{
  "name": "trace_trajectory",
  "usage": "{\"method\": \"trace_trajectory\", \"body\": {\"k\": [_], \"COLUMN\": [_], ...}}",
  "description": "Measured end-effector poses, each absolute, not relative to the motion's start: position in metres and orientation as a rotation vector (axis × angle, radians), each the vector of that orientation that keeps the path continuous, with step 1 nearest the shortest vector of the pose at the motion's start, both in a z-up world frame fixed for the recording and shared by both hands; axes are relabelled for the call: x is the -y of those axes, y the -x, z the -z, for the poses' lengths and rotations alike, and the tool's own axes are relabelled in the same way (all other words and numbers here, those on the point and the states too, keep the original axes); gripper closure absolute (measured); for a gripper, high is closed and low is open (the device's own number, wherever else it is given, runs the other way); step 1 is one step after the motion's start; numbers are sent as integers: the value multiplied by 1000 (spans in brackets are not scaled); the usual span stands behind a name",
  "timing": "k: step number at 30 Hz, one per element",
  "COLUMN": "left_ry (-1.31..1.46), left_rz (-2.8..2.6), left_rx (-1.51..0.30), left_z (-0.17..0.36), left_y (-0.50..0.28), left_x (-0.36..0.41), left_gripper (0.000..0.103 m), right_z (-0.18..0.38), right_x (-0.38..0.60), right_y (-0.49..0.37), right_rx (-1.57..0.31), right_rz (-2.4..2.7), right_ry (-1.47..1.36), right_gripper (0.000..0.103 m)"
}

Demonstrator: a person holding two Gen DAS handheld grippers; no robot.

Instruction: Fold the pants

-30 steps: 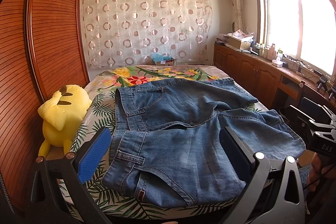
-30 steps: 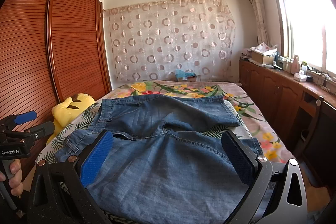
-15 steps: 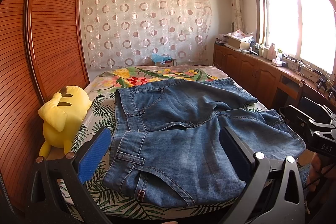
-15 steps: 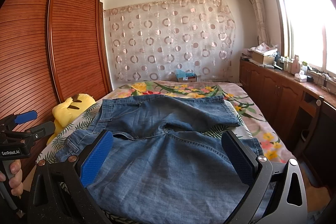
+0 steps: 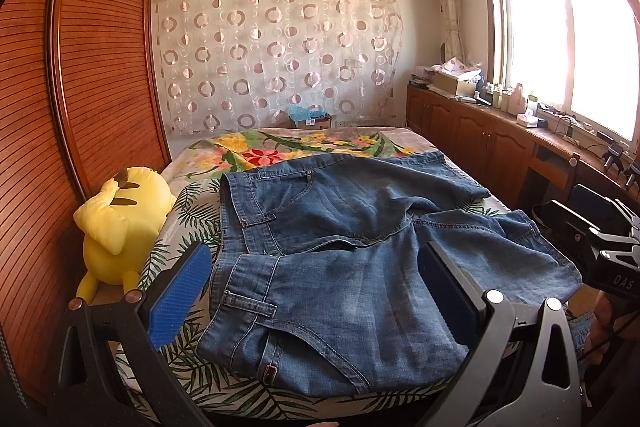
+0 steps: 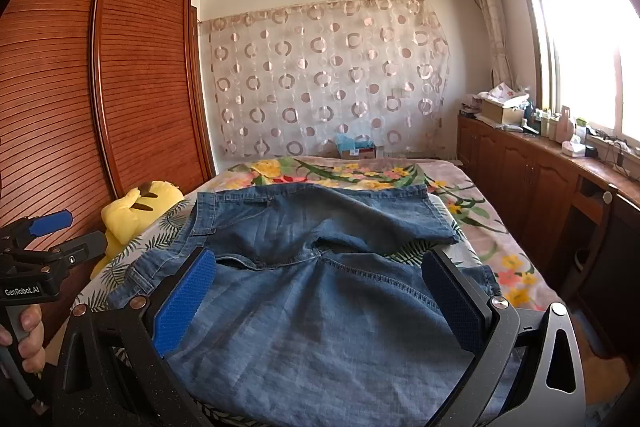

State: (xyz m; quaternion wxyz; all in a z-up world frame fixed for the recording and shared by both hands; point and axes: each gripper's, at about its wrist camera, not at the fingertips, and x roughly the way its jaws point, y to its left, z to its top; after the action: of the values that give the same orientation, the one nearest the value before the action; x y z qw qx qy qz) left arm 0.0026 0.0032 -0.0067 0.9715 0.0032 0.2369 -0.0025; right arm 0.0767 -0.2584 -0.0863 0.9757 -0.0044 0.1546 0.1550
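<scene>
Essentially unchanged over the last second. Item: jeans (image 5: 360, 255), spread flat on the bed (image 5: 280, 147), waistband ahead of the left claw (image 5: 316, 291), legs running toward the right claw (image 6: 320, 303); no shift, no crease made. Left claw: jaws wide apart, empty, held above the near edge of the cloth. Right claw: likewise spread, empty, over the near leg. Yellow plush toy (image 5: 120, 223) left of the left claw, apart from the jeans. Judgement: folding not begun; first grasp pending.
</scene>
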Motion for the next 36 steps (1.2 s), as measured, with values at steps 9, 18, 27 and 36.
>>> {"method": "trace_trajectory", "body": {"k": [9,18,27,36], "left_ry": [-4,10,30,24], "left_rz": [10,14,-11,-31], "left_rx": [-485,-530,-625,-679], "left_z": [7,30,64,84], "left_y": [-3,-15,-36,-41], "left_x": [-3,-14,-42,-61], "left_gripper": [0,0,0,0], "right_z": [87,97,109,105], "right_x": [259,264,282,300], "right_y": [-77,-89,-108,-106], "right_rx": [-316,-353,-429,-469], "right_rz": [-317,-323,-293,-237], "right_ry": [8,14,15,17], "right_gripper": [0,2,8,11]}}
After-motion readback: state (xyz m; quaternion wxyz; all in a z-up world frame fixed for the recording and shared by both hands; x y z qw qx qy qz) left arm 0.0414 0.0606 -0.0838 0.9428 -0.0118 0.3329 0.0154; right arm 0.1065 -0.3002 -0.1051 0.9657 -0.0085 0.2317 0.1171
